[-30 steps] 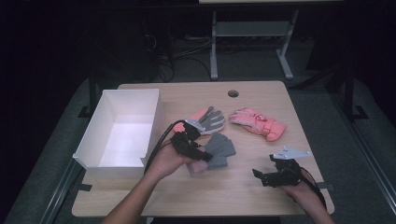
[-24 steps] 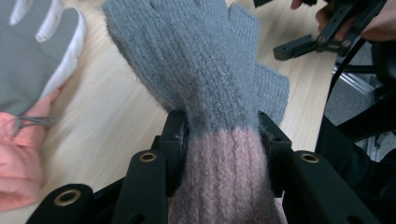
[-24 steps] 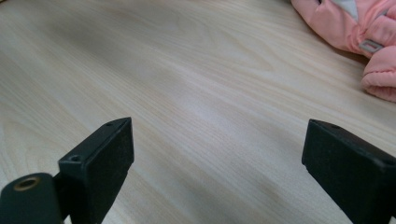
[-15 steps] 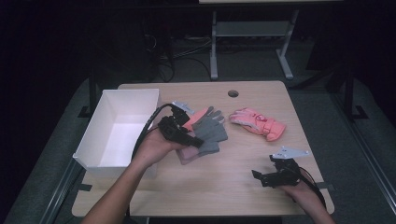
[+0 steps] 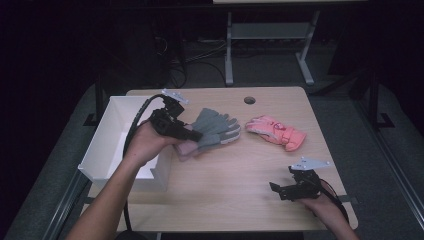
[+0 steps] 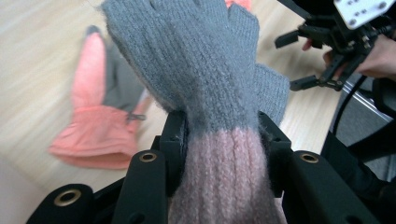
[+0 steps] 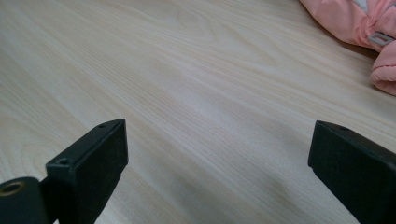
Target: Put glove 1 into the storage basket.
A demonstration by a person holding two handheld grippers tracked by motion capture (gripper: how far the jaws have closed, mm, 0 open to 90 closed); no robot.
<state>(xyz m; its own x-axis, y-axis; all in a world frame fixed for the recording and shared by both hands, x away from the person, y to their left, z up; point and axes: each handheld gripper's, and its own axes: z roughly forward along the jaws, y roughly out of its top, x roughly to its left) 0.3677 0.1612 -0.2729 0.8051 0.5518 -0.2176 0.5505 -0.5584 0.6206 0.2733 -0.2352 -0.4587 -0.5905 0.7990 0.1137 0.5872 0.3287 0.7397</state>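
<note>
The left gripper (image 5: 192, 134) clamps the pink ribbed cuff of a grey knitted glove (image 6: 201, 79), and since a second ago it has lifted the glove off the light wooden table (image 5: 240, 175) and carried it toward the open white box (image 5: 107, 145). The glove now hangs in the air just beside the box's rim, so dropping it inside looks like the next step. The right gripper (image 5: 280, 189) rests near the table's front edge, jaws wide apart and empty. A pink padded ski glove (image 5: 276, 132) lies behind, untouched.
</note>
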